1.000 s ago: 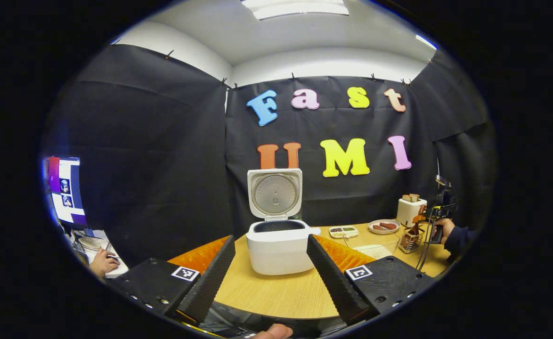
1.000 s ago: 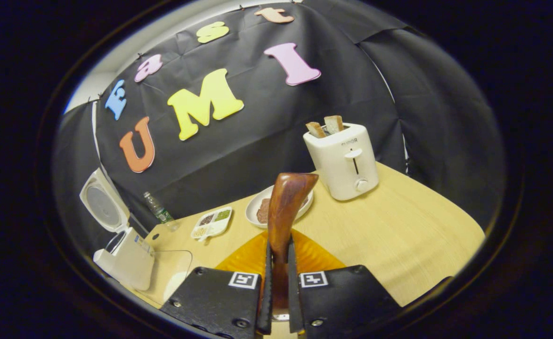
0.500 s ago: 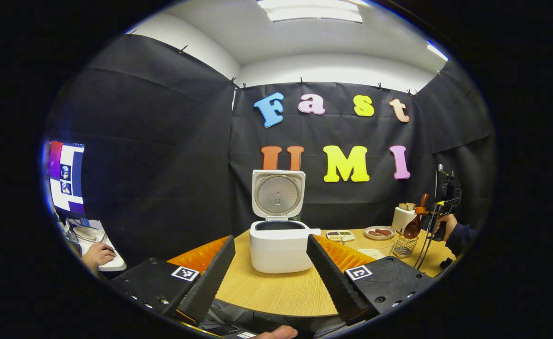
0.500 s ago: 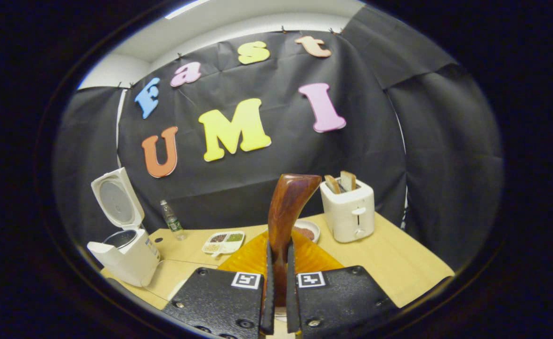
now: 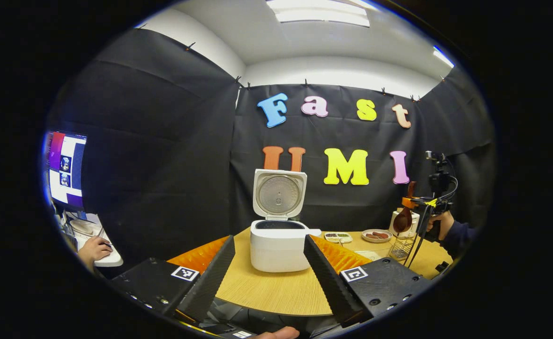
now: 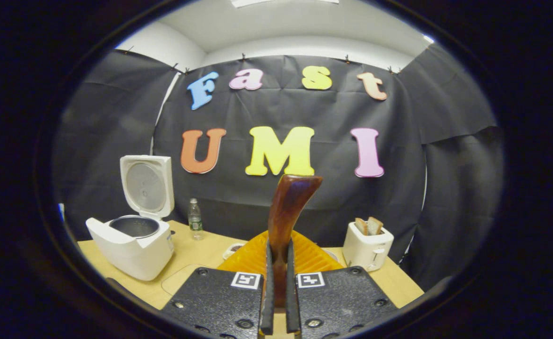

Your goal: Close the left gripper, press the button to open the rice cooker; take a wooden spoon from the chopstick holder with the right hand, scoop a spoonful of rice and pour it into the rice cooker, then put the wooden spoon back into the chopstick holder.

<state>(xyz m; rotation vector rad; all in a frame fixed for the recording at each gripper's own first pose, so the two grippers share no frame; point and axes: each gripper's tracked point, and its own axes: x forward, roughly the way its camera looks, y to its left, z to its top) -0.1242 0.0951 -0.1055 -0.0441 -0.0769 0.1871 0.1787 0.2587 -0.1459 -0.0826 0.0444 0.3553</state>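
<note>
Lifted clear of the chopstick holder since a second ago, the wooden spoon hangs far right in the left gripper view, whose own left gripper has jaws spread before the open rice cooker. From the right gripper view, the right gripper pinches the spoon's handle low, so it may twist while scooping and spill rice on the table.

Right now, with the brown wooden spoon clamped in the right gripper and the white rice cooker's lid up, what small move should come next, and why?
Probably lower the brown wooden spoon toward the clear rice container on the table, to scoop. The right gripper is shut on the spoon's handle and holds it above the wire chopstick holder. The white rice cooker stands open, so only the scoop is missing.
</note>
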